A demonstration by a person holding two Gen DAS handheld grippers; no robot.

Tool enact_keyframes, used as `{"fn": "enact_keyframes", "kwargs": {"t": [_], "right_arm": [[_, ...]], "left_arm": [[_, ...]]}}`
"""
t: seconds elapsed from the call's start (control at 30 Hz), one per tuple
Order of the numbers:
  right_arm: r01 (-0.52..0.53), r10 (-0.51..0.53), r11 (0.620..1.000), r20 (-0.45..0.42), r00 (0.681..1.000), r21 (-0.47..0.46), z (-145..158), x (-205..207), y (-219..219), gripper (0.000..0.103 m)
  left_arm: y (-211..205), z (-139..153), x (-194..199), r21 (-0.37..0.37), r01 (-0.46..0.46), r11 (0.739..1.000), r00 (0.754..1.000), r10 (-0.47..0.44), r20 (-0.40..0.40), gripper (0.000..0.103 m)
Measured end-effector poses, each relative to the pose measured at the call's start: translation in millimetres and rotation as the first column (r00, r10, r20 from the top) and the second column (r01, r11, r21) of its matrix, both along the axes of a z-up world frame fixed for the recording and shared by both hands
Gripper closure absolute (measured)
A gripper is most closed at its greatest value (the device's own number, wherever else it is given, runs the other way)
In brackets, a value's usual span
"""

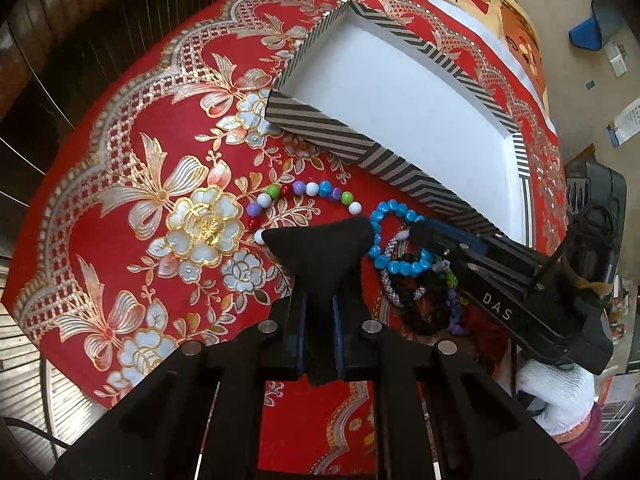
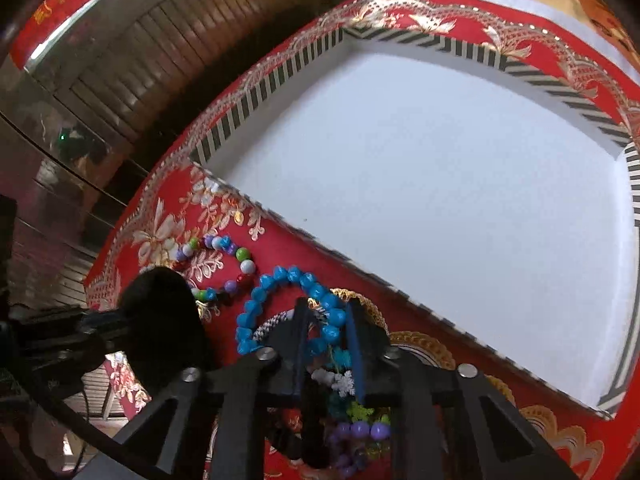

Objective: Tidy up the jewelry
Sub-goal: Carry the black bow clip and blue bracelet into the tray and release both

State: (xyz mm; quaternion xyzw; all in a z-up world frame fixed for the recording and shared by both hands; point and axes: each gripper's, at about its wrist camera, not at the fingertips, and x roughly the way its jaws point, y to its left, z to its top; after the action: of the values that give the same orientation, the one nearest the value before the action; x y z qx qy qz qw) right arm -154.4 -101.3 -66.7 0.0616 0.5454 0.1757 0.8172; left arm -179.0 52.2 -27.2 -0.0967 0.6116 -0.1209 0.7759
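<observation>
Though tangled, glossy faceted blue beads [image 2: 316, 292]

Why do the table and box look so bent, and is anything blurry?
Both views come through fisheye lenses, so the red tablecloth bulges and dark corners frame each picture. In the right wrist view the striped box has a smeared near edge, and its white floor glares; the left wrist view is sharper.

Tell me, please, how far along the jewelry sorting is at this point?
Done: nothing yet; the striped box is empty. In hand: the right tool is closed on the blue bead bracelet; the left tool grips a black fabric piece. Left: the multicoloured bead bracelet, the black-and-white rope bracelet and a purple-beaded tangle lie on the red cloth.
</observation>
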Motion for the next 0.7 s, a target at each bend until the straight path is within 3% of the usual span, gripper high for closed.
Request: {"fn": "enact_keyframes", "kwargs": {"t": [0.13,0.43,0.7], "right_arm": [[-0.010,0.010,1.000,0.018,1.000,0.010,7,-5,-1,0.095],[0.019,-0.041,0.984,0.122,0.992,0.179,68,-28,-19,0.095],[0.094,-0.125,0.984,0.212,0.969,0.152,113,-37,-57,0.095]], "left_arm": [[0,6,1,0.010,0.004,1.000,1.000,-0.004,0.011,0.094],[-5,43,10,0.001,0.028,1.000,0.996,-0.028,0.090,0.094],[-32,83,44,0.027,0.086,0.996,0.975,-0.090,0.205,0.094]]}}
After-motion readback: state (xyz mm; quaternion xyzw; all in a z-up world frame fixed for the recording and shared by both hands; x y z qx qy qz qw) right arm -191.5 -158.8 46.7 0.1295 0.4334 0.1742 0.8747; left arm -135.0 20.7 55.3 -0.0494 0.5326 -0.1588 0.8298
